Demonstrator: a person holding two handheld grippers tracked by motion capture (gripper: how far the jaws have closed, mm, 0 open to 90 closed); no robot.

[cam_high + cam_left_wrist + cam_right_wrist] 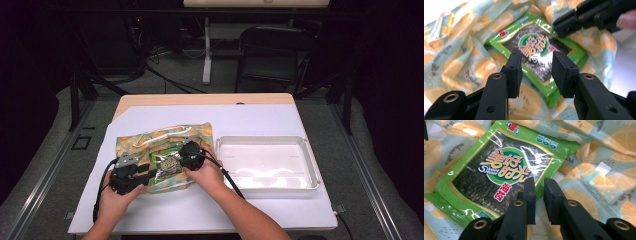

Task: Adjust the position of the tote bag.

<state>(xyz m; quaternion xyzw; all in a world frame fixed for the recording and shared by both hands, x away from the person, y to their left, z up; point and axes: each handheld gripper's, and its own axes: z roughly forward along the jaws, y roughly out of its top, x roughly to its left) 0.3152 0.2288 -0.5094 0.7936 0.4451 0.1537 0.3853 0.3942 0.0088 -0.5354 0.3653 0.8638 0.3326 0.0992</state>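
Note:
A green seaweed snack pack [167, 163] lies flat on a crumpled cloth bag [145, 139] printed with lemons, on the left half of the table. My left gripper [148, 173] comes at the pack [536, 47] from its left, jaws open, with nothing between the pads. My right gripper [184, 158] is at the pack's right edge and reaches in from the top right of the left gripper view [564, 23]. In the right gripper view its jaws [539, 200] stand a narrow gap apart at the edge of the pack [496, 170], not pinching it.
A white sheet [260, 117] covers the wooden table. A shallow white tray [265, 139] sits right of the bag with nothing in it. Cables trail from both grippers toward the near edge. A dark chair [272, 50] and table legs stand beyond the far edge.

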